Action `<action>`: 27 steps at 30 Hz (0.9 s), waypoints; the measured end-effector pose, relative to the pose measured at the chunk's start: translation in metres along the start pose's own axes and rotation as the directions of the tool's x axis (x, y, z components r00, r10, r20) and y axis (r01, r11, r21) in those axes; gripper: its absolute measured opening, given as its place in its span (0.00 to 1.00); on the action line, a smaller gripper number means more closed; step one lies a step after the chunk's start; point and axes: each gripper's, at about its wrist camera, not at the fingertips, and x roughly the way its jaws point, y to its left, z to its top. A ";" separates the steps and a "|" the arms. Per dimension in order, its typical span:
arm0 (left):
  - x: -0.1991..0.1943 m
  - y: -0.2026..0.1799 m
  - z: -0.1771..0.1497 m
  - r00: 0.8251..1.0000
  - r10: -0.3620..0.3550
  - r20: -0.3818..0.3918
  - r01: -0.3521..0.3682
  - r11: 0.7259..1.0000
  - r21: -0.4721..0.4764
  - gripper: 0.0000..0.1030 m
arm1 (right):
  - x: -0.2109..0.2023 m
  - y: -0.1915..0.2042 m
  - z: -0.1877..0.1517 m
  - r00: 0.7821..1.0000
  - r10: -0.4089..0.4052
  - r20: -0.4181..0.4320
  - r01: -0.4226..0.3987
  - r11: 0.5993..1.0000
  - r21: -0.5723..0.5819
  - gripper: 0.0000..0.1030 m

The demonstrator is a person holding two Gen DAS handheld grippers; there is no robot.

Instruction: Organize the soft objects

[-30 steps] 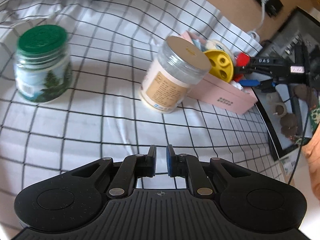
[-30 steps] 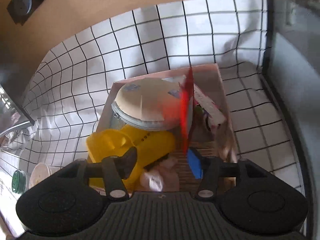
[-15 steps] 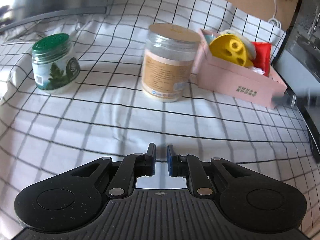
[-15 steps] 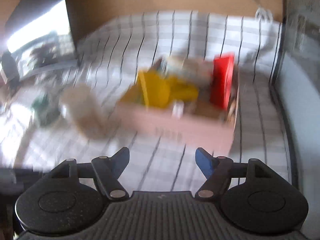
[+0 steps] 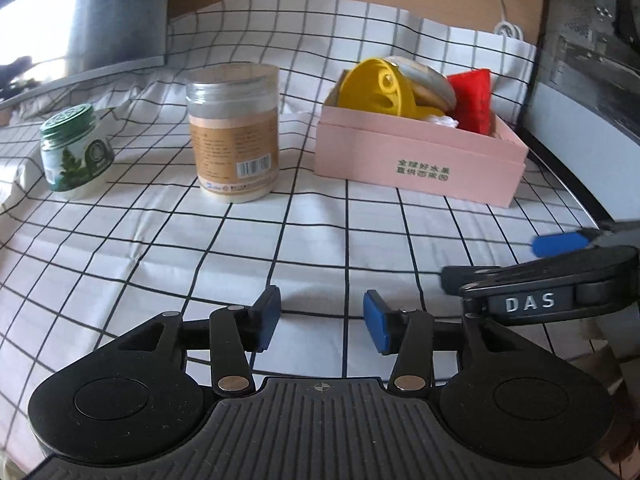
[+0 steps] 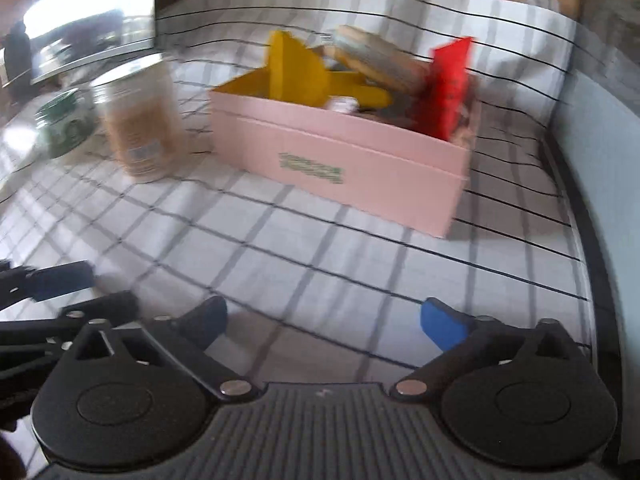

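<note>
Left wrist view: the checked tabletop (image 5: 320,216) carries a pink box (image 5: 420,160) at 1 o'clock, holding a yellow toy (image 5: 376,88) and red pouch (image 5: 472,100). A jar (image 5: 234,136) stands at 11, a green-lidded jar (image 5: 72,152) at 10. The left gripper (image 5: 320,320) and right gripper (image 6: 324,320) are both released, holding nothing.

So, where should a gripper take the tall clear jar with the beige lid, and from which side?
Grip the tall clear jar with the beige lid across its straight label band, coming level from the front. It stands upright and apart from the pink cardboard box, so both sides seem free.
</note>
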 end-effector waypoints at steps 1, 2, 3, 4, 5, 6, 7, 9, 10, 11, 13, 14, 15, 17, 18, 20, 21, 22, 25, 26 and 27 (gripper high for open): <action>0.001 -0.002 0.001 1.000 0.010 0.002 -0.010 1.000 -0.002 0.49 | 0.000 -0.004 -0.001 1.000 -0.007 0.006 0.007 1.000 0.008 1.00; 0.002 -0.004 0.001 1.000 0.022 0.004 -0.022 1.000 0.003 0.49 | 0.001 -0.008 -0.001 1.000 -0.008 0.012 0.008 1.000 0.009 1.00; 0.003 -0.007 0.000 0.999 0.033 0.006 -0.033 0.999 0.009 0.49 | 0.001 -0.010 -0.002 1.000 -0.002 0.013 0.002 1.000 0.001 1.00; 0.003 -0.009 0.000 0.999 0.045 0.010 -0.046 0.999 0.009 0.49 | 0.001 -0.012 -0.001 1.000 0.007 0.014 -0.006 1.000 -0.008 1.00; 0.004 -0.011 -0.001 0.998 0.058 0.015 -0.058 0.998 0.002 0.49 | 0.001 -0.015 -0.002 1.000 0.013 0.018 -0.013 1.000 -0.014 1.00; 0.003 -0.012 -0.002 0.997 0.069 0.021 -0.069 0.998 -0.004 0.49 | 0.000 -0.016 -0.003 0.999 0.017 0.027 -0.017 1.000 -0.018 1.00; 0.003 -0.014 -0.003 0.996 0.079 0.030 -0.079 0.997 -0.005 0.49 | -0.001 -0.018 -0.005 0.999 0.021 0.044 -0.020 1.000 -0.022 1.00; 0.004 -0.016 -0.005 0.995 0.091 0.046 -0.090 0.996 -0.016 0.49 | -0.003 -0.018 -0.010 0.997 0.021 0.072 -0.020 1.000 -0.024 1.00; 0.004 -0.017 -0.006 0.994 0.098 0.054 -0.097 0.995 -0.020 0.49 | -0.004 -0.018 -0.012 0.997 0.018 0.080 -0.016 1.000 -0.020 1.00; 0.004 -0.018 -0.006 0.993 0.103 0.058 -0.102 0.995 -0.021 0.49 | -0.004 -0.017 -0.012 0.997 0.014 0.081 -0.013 1.000 -0.015 1.00; 0.004 -0.019 -0.006 0.993 0.104 0.060 -0.103 0.994 -0.025 0.49 | -0.004 -0.015 -0.013 0.995 0.007 0.095 -0.006 1.000 -0.009 1.00; 0.005 -0.019 -0.006 0.993 0.104 0.061 -0.102 0.994 -0.026 0.49 | -0.003 -0.014 -0.015 0.993 0.011 0.119 -0.010 1.000 -0.014 1.00; 0.005 -0.018 -0.006 0.993 0.103 0.063 -0.102 0.994 -0.026 0.49 | -0.002 -0.014 -0.015 0.992 0.016 0.124 -0.014 1.000 -0.015 1.00; 0.005 -0.018 -0.006 0.992 0.104 0.066 -0.103 0.994 -0.029 0.49 | -0.001 -0.014 -0.014 0.992 0.016 0.123 -0.014 1.000 -0.016 1.00; 0.005 -0.018 -0.006 0.992 0.105 0.067 -0.103 0.994 -0.030 0.49 | -0.001 -0.014 -0.014 0.992 0.016 0.123 -0.014 1.000 -0.016 1.00; 0.005 -0.018 -0.006 0.992 0.106 0.069 -0.104 0.994 -0.034 0.49 | -0.001 -0.014 -0.014 0.992 0.019 0.123 -0.017 1.000 -0.017 1.00; 0.005 -0.018 -0.006 0.992 0.106 0.070 -0.104 0.994 -0.036 0.49 | -0.001 -0.014 -0.014 0.992 0.019 0.123 -0.017 1.000 -0.016 1.00; 0.005 -0.018 -0.006 0.992 0.106 0.071 -0.103 0.994 -0.036 0.49 | -0.001 -0.014 -0.014 0.992 0.018 0.123 -0.016 1.000 -0.016 1.00; 0.005 -0.018 -0.006 0.992 0.104 0.072 -0.101 0.994 -0.039 0.49 | -0.001 -0.014 -0.014 0.992 0.018 0.123 -0.016 1.000 -0.016 1.00; 0.005 -0.017 -0.006 0.992 0.102 0.073 -0.099 0.994 -0.042 0.49 | -0.001 -0.014 -0.014 0.992 0.018 0.123 -0.016 1.000 -0.016 1.00; 0.005 -0.016 -0.006 0.992 0.099 0.073 -0.096 0.994 -0.044 0.49 | -0.001 -0.014 -0.014 0.992 0.018 0.123 -0.016 1.000 -0.016 1.00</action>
